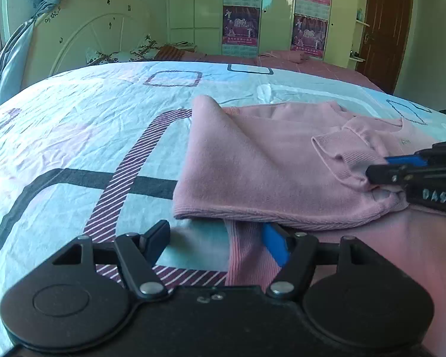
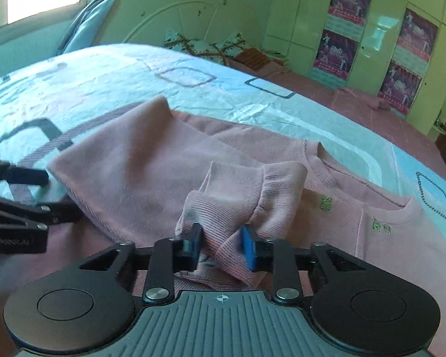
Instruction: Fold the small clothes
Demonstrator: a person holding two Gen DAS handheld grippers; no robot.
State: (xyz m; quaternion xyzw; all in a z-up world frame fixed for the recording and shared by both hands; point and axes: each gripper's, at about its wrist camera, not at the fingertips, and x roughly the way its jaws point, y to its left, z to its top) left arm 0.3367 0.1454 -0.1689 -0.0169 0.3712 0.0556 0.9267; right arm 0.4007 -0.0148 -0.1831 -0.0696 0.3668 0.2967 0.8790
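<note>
While bunched, pink sweater point(image 2: 151, 160) between right gripper point(image 2: 221, 247) pads.

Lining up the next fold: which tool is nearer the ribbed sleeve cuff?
Right. The right tool is shut on the ribbed sleeve cuff. The left tool sits open at the sweater's hem, off to the cuff's left.

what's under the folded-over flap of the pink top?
Under the flap of the pink top: a ribbed pink strip sticks out beside the left gripper. The rest is covered.
</note>
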